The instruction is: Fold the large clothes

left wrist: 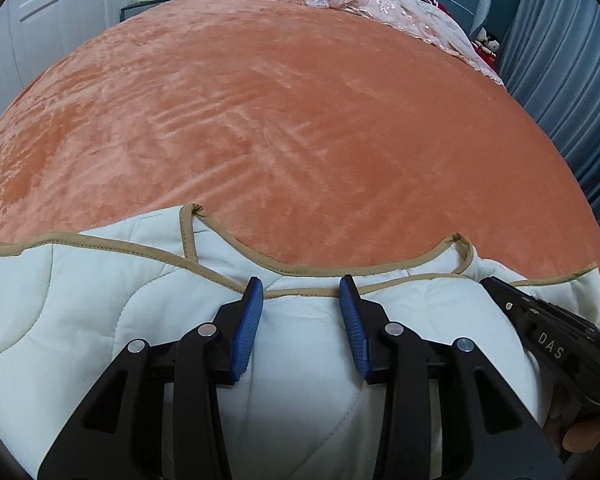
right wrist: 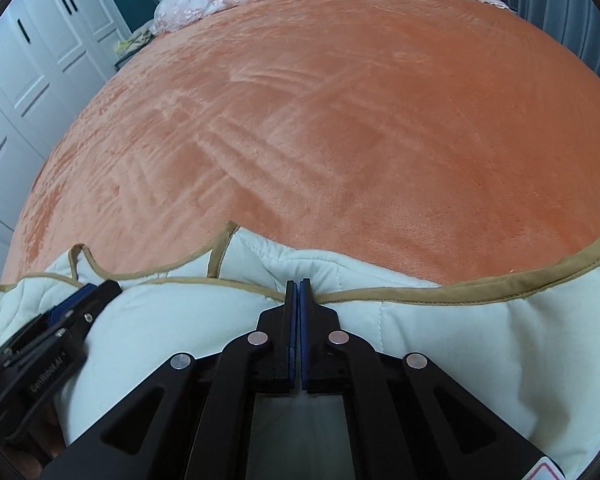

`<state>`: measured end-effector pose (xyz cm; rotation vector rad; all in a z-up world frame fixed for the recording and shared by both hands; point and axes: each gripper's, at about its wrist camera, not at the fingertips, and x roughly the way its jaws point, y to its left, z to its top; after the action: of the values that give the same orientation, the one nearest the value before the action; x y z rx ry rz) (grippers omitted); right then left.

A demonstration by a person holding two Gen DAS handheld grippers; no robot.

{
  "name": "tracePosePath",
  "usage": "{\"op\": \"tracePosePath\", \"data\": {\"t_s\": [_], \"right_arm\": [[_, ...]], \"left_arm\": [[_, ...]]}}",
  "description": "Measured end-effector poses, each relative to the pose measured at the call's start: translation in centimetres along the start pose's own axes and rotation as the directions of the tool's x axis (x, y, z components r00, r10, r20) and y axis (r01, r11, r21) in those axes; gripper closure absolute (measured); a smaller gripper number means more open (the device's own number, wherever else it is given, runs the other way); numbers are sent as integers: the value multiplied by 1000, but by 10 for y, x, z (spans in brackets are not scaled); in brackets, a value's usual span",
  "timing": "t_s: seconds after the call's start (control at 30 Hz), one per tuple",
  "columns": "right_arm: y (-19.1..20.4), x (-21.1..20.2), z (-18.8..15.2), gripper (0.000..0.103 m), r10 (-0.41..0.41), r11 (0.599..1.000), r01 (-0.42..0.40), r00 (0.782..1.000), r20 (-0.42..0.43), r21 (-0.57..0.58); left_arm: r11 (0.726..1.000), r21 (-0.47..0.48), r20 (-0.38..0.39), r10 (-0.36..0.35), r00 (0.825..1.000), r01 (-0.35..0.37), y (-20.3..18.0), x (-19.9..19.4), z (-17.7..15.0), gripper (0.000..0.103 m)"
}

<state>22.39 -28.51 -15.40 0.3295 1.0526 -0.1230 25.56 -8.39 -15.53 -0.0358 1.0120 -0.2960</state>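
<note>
I am pinching the cream quilted garment [right wrist: 440, 332] by its tan edge, right gripper [right wrist: 298, 286] closed tight. My left gripper [left wrist: 301, 284] is hovering part-open over it, gripping nothing.

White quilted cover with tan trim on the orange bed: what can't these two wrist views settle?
- Left wrist: the white quilted cover with tan trim runs off the bottom and left edges; full shape unknown.
- Left wrist: whether the left gripper pinches cloth; the fabric bulges between parted pads.
- Right wrist: how many layers the right gripper clamps; its black fingers hide them.
</note>
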Motion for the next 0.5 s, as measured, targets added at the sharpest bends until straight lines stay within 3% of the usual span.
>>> {"op": "tracePosePath", "data": {"t_s": [0.1, 0.17, 0.2, 0.27, 0.3, 0.33, 0.5], "right_arm": [[-6, -4, 2, 103, 22, 998, -24, 999, 34, 50], [-8, -23, 2, 103, -16, 997, 10, 996, 83, 74], [-10, -42, -1, 89, -51, 996, 41, 991, 122, 80], [-19, -79, -14, 82, -65, 996, 53, 983, 174, 72], [-27, -98, -24, 70, -49, 997, 38, 982, 180, 68], [-37, -113, -34, 55, -47, 997, 34, 983, 179, 73], [-91, -178, -108, 40, -55, 992, 39, 989, 134, 118]], "left_arm": [[1000, 15, 0, 17, 1000, -17, -3, 1, 1, 64], [1000, -2, -11, 20, 1000, -20, 3, -8, 7, 63], [999, -30, -5, 29, 1000, -29, 10, -20, 8, 63], [995, -97, 30, 7, 1000, -4, 33, -52, 5, 46], [991, -130, 51, -7, 999, 13, 48, -73, 0, 29], [987, -160, 74, -5, 997, 17, 63, -92, -8, 20], [957, -287, 82, 62, 995, -36, 145, -167, -63, 16]]}}
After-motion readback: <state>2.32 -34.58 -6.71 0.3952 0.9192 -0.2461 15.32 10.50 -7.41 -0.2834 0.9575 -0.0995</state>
